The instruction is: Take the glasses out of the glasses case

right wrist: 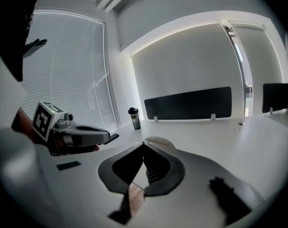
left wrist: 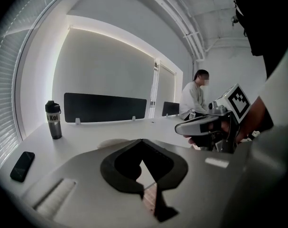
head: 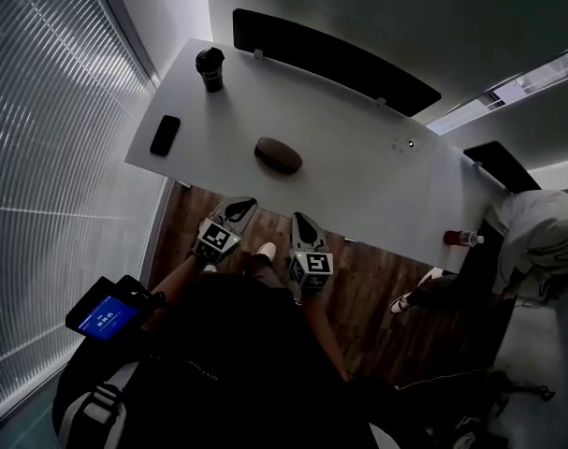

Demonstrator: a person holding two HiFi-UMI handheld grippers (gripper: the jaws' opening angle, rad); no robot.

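Nearest me, left gripper [head: 241, 209] and right gripper [head: 302, 224] sit short of the case [head: 278, 155], over plank flooring. I read both jaw pairs as pressed tip to tip, nothing between them. The case is a dark, matte, closed oval on the smooth white table [head: 377, 190]. Left of case: flat black phone [head: 165, 135]. Beyond-left: dark cylindrical cup [head: 210, 68]. Behind: long black panel [head: 335, 59].
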